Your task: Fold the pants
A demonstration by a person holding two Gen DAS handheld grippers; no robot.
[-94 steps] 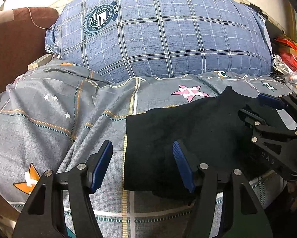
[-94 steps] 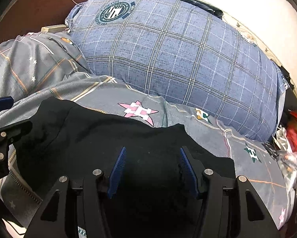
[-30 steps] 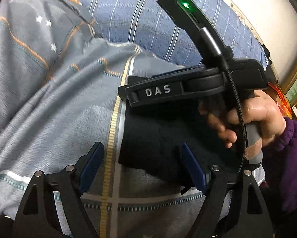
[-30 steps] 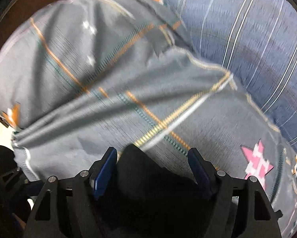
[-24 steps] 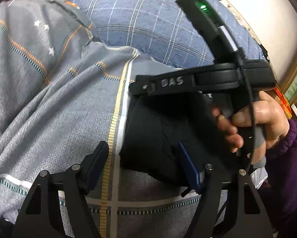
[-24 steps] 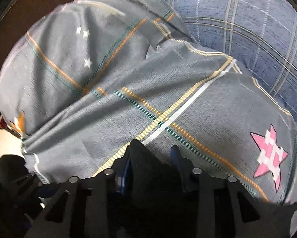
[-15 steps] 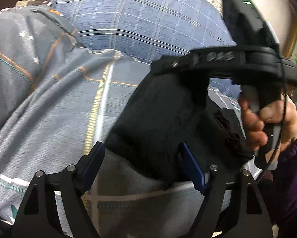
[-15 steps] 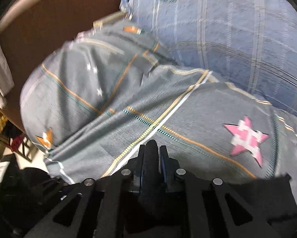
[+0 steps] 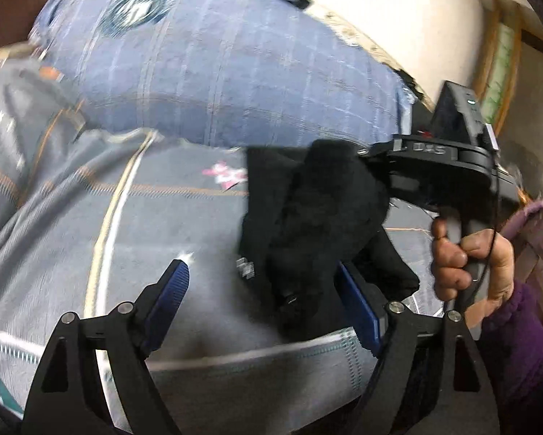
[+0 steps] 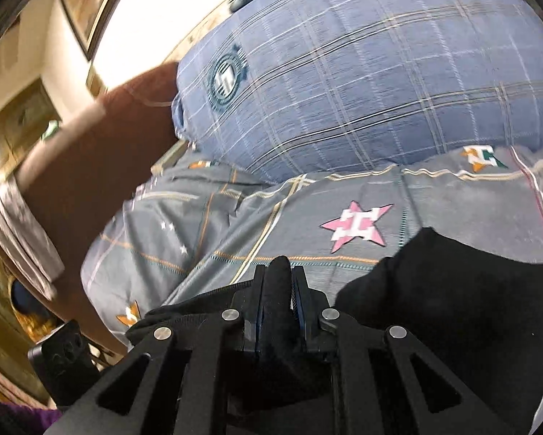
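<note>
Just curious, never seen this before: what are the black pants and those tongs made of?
The pants look like soft, matte, fuzzy knit, perhaps fleece: they bunch limply. The left tongs look like hard matte black plastic with metal screws; their fingers carry ribbed blue pads, probably rubber.

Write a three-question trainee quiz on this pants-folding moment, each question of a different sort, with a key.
1. True or false: the left claw is shut on the black fabric pants.
2. Multiple choice: what does the right claw hold? A) a corner of the grey star-patterned bedsheet; B) a fold of the black pants; C) nothing.
3. Fill in: behind the bedsheet lies a large blue ____ pillow with a round emblem.

Key
1. False: its jaws stand wide apart, with the pants hanging by its right blue pad.
2. B: the jaws are pressed together on black cloth, and the pants are lifted off the sheet.
3. Plaid.
</note>
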